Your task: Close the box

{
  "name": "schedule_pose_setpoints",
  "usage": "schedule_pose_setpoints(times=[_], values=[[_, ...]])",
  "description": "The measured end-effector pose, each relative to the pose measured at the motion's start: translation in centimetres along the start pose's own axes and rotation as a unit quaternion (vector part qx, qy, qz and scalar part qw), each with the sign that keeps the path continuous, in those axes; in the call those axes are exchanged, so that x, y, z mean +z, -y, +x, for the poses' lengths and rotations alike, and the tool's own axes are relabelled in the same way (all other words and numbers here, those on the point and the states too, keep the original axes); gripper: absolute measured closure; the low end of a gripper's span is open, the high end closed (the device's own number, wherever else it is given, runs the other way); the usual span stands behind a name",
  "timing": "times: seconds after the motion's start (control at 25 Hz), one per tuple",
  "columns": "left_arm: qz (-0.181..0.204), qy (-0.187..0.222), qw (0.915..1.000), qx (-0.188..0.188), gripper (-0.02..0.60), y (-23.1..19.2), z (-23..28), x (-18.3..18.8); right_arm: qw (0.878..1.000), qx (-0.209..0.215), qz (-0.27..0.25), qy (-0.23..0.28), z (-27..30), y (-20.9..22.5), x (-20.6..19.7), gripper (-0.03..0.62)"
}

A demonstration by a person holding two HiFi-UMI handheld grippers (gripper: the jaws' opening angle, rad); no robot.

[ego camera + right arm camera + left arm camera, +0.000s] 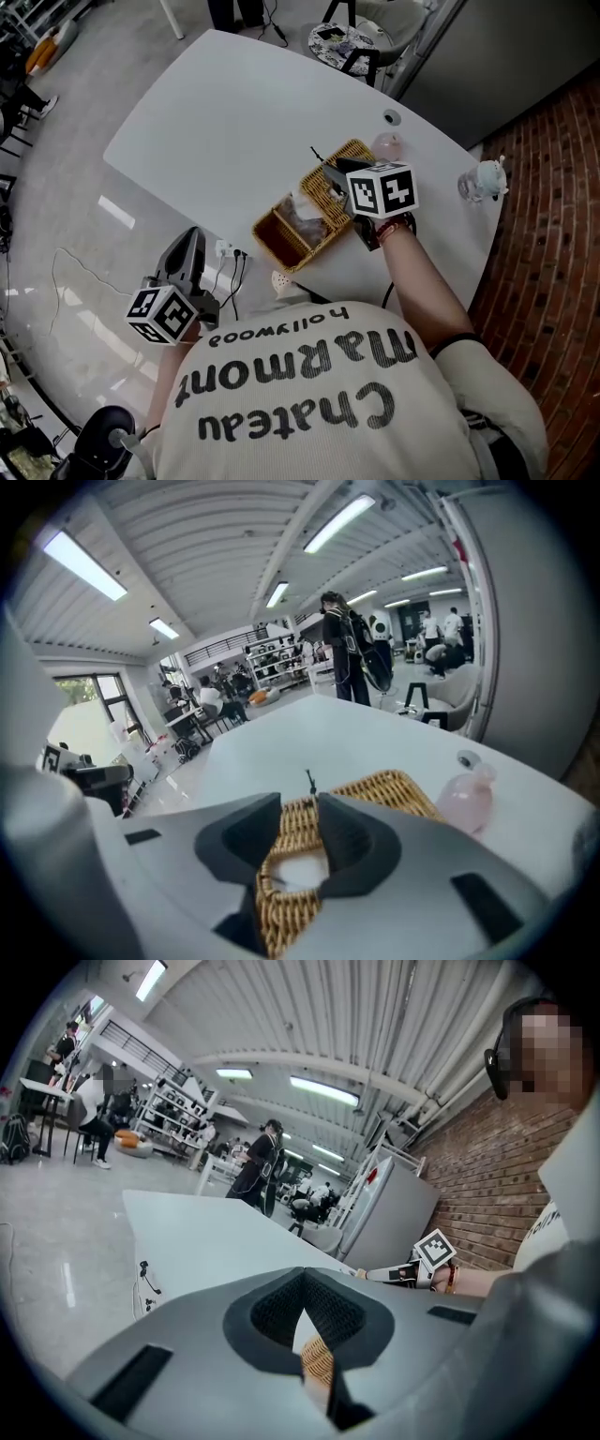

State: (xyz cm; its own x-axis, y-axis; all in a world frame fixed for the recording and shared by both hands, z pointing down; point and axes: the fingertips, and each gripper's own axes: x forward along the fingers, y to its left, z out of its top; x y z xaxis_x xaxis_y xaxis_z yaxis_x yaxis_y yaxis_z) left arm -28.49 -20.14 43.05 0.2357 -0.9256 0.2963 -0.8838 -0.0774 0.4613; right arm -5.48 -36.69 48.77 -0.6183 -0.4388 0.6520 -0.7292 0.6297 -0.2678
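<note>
A wicker box (281, 239) stands open near the table's front edge, with something pale inside. Its lid (330, 183) stands raised on the far right side. My right gripper (328, 172) hangs right over the lid. In the right gripper view its jaws (300, 806) stand apart, the woven lid (394, 789) shows through the gap, and neither pad presses on it. My left gripper (194, 234) is off the table's front left edge, apart from the box. In the left gripper view its tips (303, 1279) meet, with nothing between them, and a strip of wicker (317, 1363) shows below.
The white table (216, 122) stretches bare to the far left. A pink bottle (389, 143) stands just behind the lid, and a clear glass object (483, 180) sits at the right edge. Cables and a power strip (230, 251) hang at the table's front edge.
</note>
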Motion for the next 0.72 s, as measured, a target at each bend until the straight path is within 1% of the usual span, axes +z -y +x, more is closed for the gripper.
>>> schedule_pose_setpoints(times=[0.12,0.28,0.44,0.56,0.64,0.72], values=[[-0.001,-0.001,0.9999,-0.012,0.58,1.6,-0.5,-0.6,0.999,-0.009,0.038,0.008,-2.1,0.3,-1.9,0.461],[0.007,0.003,0.9991,-0.041,0.58,4.4,-0.3,-1.0,0.996,-0.028,0.075,0.033,-5.0,0.8,-3.6,0.469],[-0.003,0.001,0.9979,-0.065,0.58,7.8,-0.9,-2.3,0.99,-0.037,0.111,0.074,-8.6,0.2,-5.2,0.533],[-0.013,0.002,0.9962,-0.086,0.58,10.7,-1.6,-3.3,0.987,-0.036,0.122,0.099,-11.5,-0.7,-6.6,0.572],[-0.007,0.007,0.9952,-0.097,0.58,12.6,-2.4,-3.8,0.985,-0.038,0.119,0.116,-13.7,-1.3,-7.3,0.591],[0.001,0.013,0.9947,-0.102,0.58,14.2,-3.5,-4.3,0.984,-0.036,0.116,0.13,-16.0,-2.2,-8.2,0.591]])
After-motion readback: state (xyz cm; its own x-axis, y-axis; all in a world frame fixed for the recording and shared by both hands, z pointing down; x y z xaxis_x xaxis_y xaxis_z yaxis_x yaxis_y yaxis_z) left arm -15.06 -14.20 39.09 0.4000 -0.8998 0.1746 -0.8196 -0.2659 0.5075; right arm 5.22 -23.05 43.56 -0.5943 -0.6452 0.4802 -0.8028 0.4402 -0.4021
